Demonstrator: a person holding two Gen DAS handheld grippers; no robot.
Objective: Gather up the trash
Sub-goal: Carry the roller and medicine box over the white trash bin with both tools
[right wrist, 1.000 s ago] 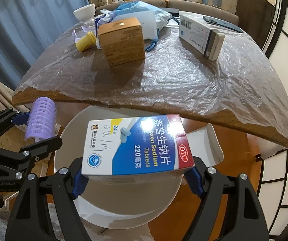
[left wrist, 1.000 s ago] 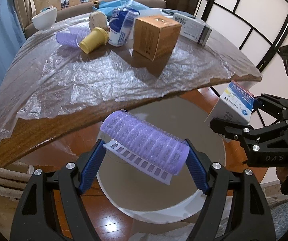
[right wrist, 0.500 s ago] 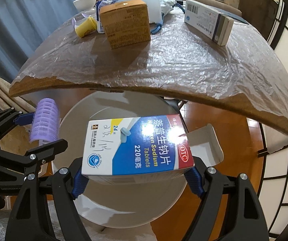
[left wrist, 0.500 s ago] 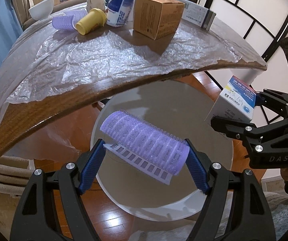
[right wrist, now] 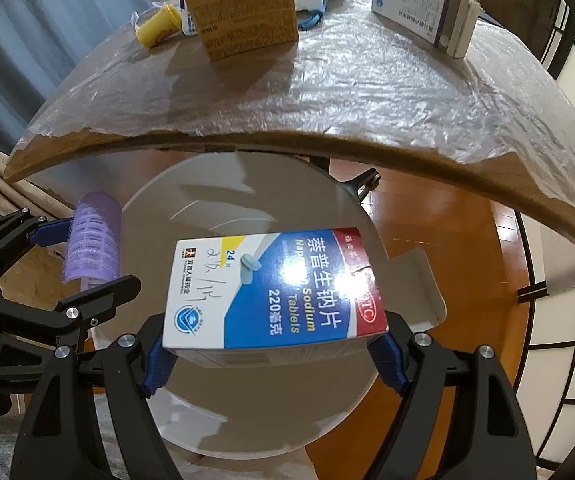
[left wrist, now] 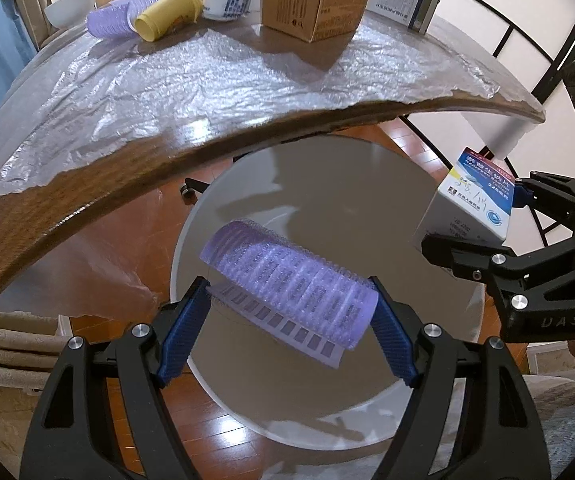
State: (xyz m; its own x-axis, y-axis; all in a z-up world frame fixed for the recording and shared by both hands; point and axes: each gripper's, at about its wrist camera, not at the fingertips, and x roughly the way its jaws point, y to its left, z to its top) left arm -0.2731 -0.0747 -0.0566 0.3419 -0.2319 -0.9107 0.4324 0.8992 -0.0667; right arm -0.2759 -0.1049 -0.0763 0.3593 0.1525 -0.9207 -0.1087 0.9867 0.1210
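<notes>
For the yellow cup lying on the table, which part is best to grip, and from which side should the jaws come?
Grip the yellow cup across its round body near the middle, coming from above. It lies on its side with its open mouth toward the table edge, so the curved wall faces up. The purple roller beside it crowds that side, so the jaws should probably close along the cup's width, not end to end.

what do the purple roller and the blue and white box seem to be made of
Purple roller: looks like translucent plastic, matte, with ribs and a fuzzy bristled surface. Blue and white box: glossy printed cardboard, judging by the glare spot and the folded open flap.
</notes>
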